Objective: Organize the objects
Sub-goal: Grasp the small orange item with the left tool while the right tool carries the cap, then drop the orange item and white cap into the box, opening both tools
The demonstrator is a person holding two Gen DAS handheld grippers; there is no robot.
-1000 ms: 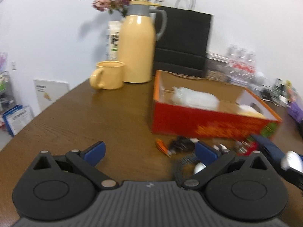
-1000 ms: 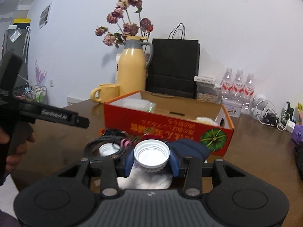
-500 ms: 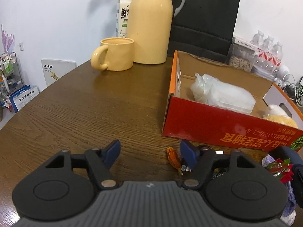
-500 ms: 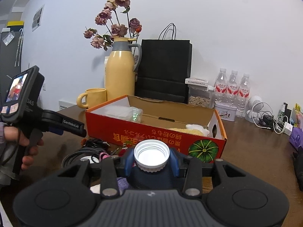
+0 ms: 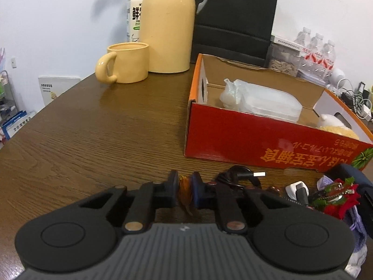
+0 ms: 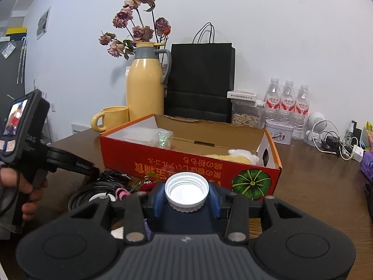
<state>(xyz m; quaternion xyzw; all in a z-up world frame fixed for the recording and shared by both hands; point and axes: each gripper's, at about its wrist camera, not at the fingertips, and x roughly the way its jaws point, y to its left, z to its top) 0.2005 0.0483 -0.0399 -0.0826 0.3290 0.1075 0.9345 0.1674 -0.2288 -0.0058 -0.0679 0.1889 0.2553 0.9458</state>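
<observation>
Here, left gripper jaws pinching orange piece, right gripper jaws clamping white cap.

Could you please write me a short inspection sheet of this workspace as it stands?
Surface: brown wooden table.
Job's things: open red box holding a plastic bag; orange piece; white cap.
Clutter: keyring, white plug.
Grippers: left gripper shut on the orange piece; right gripper shut on the white cap.
Cables: black cable before the box.
Surroundings: yellow mug, yellow jug, black bag, water bottles.
</observation>
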